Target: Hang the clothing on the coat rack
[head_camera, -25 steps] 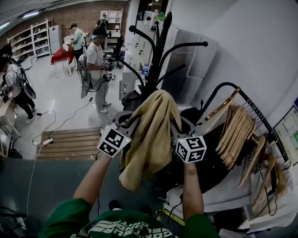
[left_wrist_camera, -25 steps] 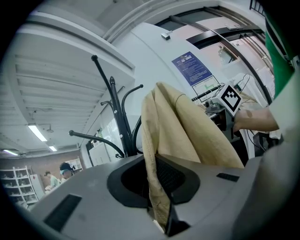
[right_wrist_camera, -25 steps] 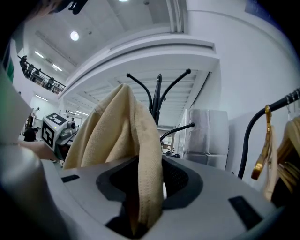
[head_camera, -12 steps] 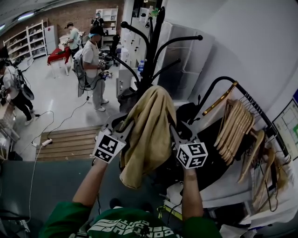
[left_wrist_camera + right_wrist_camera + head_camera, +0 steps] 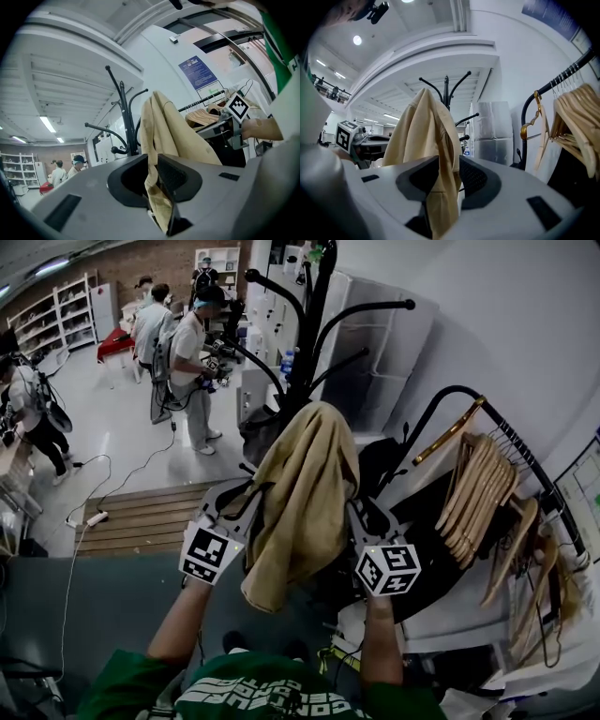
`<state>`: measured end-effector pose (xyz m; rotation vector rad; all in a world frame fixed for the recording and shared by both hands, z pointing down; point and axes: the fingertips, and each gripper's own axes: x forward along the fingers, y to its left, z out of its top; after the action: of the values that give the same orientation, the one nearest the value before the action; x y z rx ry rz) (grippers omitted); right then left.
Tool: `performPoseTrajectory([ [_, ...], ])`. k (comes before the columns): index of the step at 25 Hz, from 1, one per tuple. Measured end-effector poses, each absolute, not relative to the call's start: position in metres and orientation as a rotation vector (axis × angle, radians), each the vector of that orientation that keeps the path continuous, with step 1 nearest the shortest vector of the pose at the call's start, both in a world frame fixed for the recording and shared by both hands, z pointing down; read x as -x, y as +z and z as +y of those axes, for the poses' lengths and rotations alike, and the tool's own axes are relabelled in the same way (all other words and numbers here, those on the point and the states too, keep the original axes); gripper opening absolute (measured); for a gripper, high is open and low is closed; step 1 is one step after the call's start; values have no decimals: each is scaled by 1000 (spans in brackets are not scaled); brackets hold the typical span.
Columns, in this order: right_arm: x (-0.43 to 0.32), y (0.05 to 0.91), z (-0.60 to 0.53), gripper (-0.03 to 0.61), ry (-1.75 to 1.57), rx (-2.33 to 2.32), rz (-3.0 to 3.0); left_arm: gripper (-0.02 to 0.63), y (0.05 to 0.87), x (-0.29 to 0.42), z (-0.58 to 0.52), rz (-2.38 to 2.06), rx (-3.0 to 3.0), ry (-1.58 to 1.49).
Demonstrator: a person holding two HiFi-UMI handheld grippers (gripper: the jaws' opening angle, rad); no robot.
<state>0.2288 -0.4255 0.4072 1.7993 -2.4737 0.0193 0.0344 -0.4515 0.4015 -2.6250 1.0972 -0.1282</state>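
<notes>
A tan garment (image 5: 305, 493) is draped over an arm of the black coat rack (image 5: 314, 334) and hangs down between my two grippers. My left gripper (image 5: 247, 495) is at its left edge, and in the left gripper view the left gripper (image 5: 152, 161) is shut on a fold of the garment (image 5: 173, 136). My right gripper (image 5: 353, 509) is at the right edge. In the right gripper view the right gripper (image 5: 443, 164) has its jaws wide apart, with the garment (image 5: 419, 131) hanging loosely between them.
A black clothes rail with wooden hangers (image 5: 478, 502) and dark clothing stands close on the right. A white cabinet (image 5: 370, 371) is behind the rack. People (image 5: 192, 362) work at the back left. A wooden pallet (image 5: 141, 519) and cables lie on the floor.
Both grippers have drawn slightly back and down from the rack, the left one furthest. The garment stays draped over the rack arm. People in the background have shifted.
</notes>
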Motion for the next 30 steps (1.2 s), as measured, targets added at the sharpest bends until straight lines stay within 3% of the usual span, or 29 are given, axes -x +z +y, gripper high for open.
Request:
performPoseTrajectory([
  [14, -210, 418, -403, 23, 71, -1787, -2536, 5, 432, -51, -424, 1047, 2776, -96],
  [30, -204, 439, -388, 11, 124, -1771, -2551, 5, 455, -68, -417, 1007, 2854, -125],
])
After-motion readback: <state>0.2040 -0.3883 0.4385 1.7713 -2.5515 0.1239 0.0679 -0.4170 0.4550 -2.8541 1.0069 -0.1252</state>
